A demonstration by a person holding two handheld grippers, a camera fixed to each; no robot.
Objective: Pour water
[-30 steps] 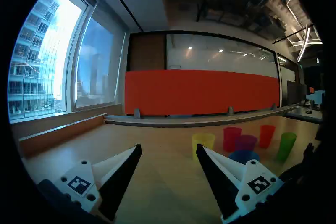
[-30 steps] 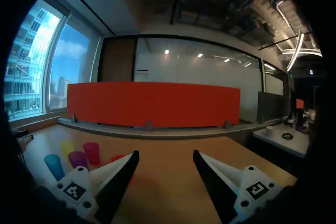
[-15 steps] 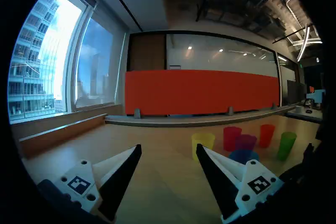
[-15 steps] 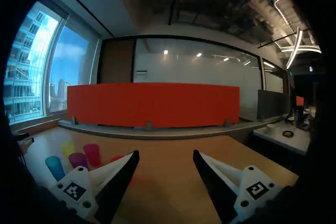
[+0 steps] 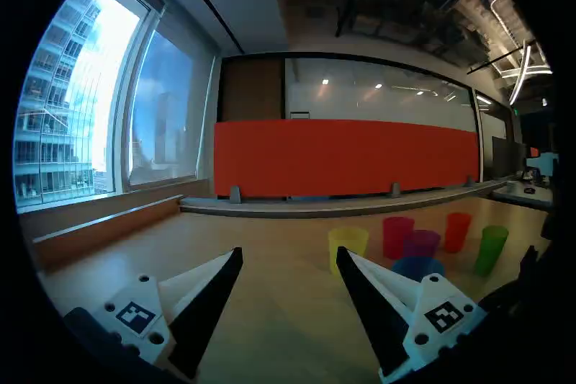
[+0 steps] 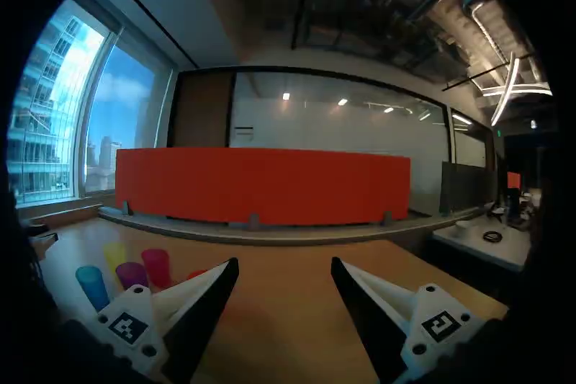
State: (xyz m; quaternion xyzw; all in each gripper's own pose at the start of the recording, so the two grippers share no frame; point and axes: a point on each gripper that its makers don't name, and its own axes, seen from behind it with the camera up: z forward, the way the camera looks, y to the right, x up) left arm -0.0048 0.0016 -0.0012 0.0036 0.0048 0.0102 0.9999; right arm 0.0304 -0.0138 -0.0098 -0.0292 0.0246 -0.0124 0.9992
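Note:
Several coloured plastic cups stand on a wooden table (image 5: 281, 290). In the left gripper view a yellow cup (image 5: 348, 248), a pink cup (image 5: 397, 236), a purple cup (image 5: 422, 244), a blue cup (image 5: 417, 267), an orange-red cup (image 5: 457, 231) and a green cup (image 5: 492, 248) sit ahead and right of my left gripper (image 5: 288, 263), which is open and holds nothing. In the right gripper view the blue cup (image 6: 91, 284), yellow cup (image 6: 114, 255), purple cup (image 6: 132, 274) and pink cup (image 6: 156, 266) stand at the lower left, beside the open, empty right gripper (image 6: 283, 274).
A long orange divider panel (image 5: 345, 157) on a grey rail closes the table's far edge. Large windows (image 5: 86, 117) run along the left side. A neighbouring desk (image 6: 489, 236) with small items lies to the right, past the table's edge.
The right gripper view has tilted slightly, so the scene sits a little lower in it. The left gripper and the cups have not moved.

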